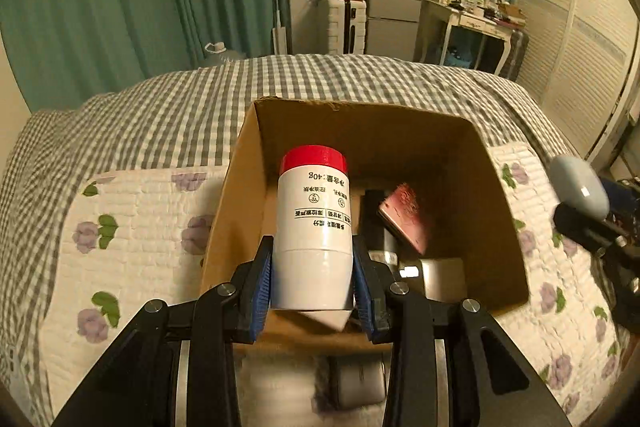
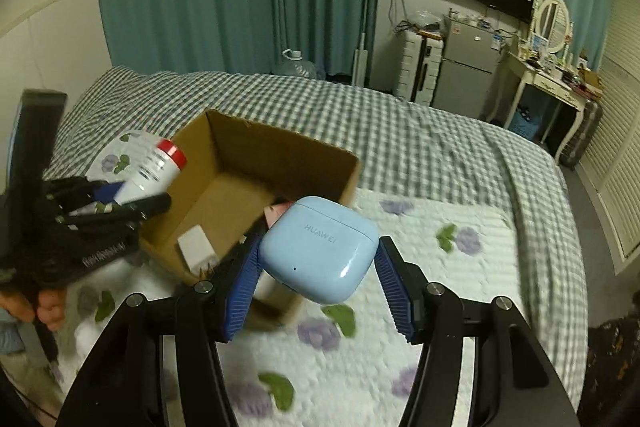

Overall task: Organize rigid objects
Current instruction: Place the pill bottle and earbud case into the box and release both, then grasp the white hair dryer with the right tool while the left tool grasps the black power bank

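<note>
Left gripper (image 1: 313, 269) clamps white red-capped plastic bottle (image 1: 314, 227) over open brown cardboard box (image 1: 496, 187); right gripper (image 2: 318, 277) grips pale blue earbud case (image 2: 320, 249).

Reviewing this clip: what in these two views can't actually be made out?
- Box contents: in the left wrist view the white bottle in the left tool covers much of the cardboard box floor; only a pink item and grey shapes show.
- Right wrist view: the blue earbud case in the right tool hides the box's near corner; its rear side is hidden.
- Bottle label: small, inverted print, mostly unreadable.
- Dresser clutter: too small.
</note>
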Demonstrator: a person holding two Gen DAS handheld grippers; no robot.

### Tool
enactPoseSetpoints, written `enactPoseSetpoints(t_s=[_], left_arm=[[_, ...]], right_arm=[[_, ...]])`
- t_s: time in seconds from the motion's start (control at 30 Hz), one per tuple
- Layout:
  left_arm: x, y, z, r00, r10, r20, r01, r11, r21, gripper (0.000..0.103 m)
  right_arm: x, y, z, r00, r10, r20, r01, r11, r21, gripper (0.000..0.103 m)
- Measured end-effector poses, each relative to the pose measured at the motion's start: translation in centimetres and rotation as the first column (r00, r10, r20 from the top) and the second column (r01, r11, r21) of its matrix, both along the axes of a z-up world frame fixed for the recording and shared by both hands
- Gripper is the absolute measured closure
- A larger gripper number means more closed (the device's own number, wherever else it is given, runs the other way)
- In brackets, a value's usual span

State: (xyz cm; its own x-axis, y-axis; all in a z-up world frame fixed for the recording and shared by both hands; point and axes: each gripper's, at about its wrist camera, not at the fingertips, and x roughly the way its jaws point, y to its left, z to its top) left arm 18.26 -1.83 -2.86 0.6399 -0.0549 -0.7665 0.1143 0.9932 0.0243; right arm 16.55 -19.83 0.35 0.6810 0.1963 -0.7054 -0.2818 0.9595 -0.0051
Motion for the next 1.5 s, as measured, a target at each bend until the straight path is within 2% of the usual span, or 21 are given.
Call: enactPoseSetpoints(t_s=[0.2, 0.27, 0.37, 0.5, 0.63, 0.7, 0.77, 0.9, 0.97, 1.03, 1.13, 1.2, 1.37, 1.5], left_arm=[[0.0, -0.9, -1.3, 0.998, -0.059, 0.011, 0.058, 0.998, 0.018, 0.064], [-0.3, -1.1, -1.4, 0.998, -0.066, 0.022, 0.065, 0.997, 0.028, 0.055], [-0.7, -1.0, -1.1, 0.998, -0.055, 0.029, 0.054, 0.998, 0.036, 0.047], [-1.8, -0.1, -0.3, 0.999, -0.039, -0.008, 0.039, 0.999, -0.015, 0.046], [-4.1, 0.9, 1.6, 1.000, 0.000, 0.018, 0.000, 1.000, -0.018, 0.043], [-5.6, 1.6, 2.7, 0.999, 0.023, 0.044, -0.023, 1.000, -0.003, 0.043], [-7.0, 2.1, 3.7, 0.997, 0.037, 0.066, -0.038, 0.999, 0.012, 0.036], [-10.4, 4.0, 5.2, 0.992, 0.070, 0.103, -0.074, 0.997, 0.034, 0.035], [-12.7, 5.3, 5.0, 0.991, 0.092, 0.093, -0.094, 0.996, 0.010, 0.035], [-14.5, 6.4, 4.5, 0.990, 0.113, 0.087, -0.115, 0.993, 0.018, 0.034], [-17.3, 8.2, 2.9, 0.984, 0.164, 0.068, -0.167, 0.984, 0.054, 0.033], [-18.6, 9.4, 2.0, 0.981, 0.188, 0.045, -0.190, 0.981, 0.045, 0.033], [-19.3, 11.7, 1.1, 0.969, 0.246, 0.016, -0.247, 0.969, 0.019, 0.033], [-18.9, 12.8, 0.7, 0.961, 0.275, 0.017, -0.276, 0.961, -0.002, 0.033]], right_arm=[[3.4, 2.2, -2.1, 1.000, 0.023, -0.015, -0.023, 1.000, -0.016, 0.046], [4.0, 2.3, -2.5, 1.000, 0.018, -0.018, -0.018, 1.000, -0.019, 0.046], [4.5, 2.6, -2.7, 1.000, 0.021, -0.018, -0.021, 1.000, -0.022, 0.046], [4.6, 2.4, -2.4, 1.000, 0.007, -0.025, -0.008, 1.000, -0.015, 0.046], [4.1, 2.3, -1.6, 0.999, 0.008, -0.041, -0.008, 1.000, -0.012, 0.044], [3.3, 2.3, -0.7, 0.999, -0.017, -0.028, 0.015, 0.999, -0.046, 0.024], [1.6, 2.1, 0.6, 1.000, -0.021, 0.002, 0.021, 0.999, -0.032, 0.023], [-2.0, 2.0, 2.2, 1.000, -0.006, 0.017, 0.006, 1.000, 0.002, 0.021], [-4.2, 2.2, 2.7, 1.000, 0.021, 0.023, -0.021, 1.000, 0.015, 0.021], [-7.0, 3.1, 2.6, 0.998, 0.063, 0.026, -0.063, 0.998, 0.020, 0.021], [-10.0, 5.2, 1.1, 0.990, 0.140, -0.005, -0.140, 0.990, 0.022, 0.021], [-11.3, 7.0, -0.5, 0.981, 0.190, -0.037, -0.190, 0.982, 0.009, 0.021], [-13.0, 11.5, -5.8, 0.944, 0.291, -0.153, -0.296, 0.955, -0.008, 0.021], [-13.0, 13.8, -8.6, 0.918, 0.340, -0.203, -0.350, 0.937, -0.014, 0.021]])
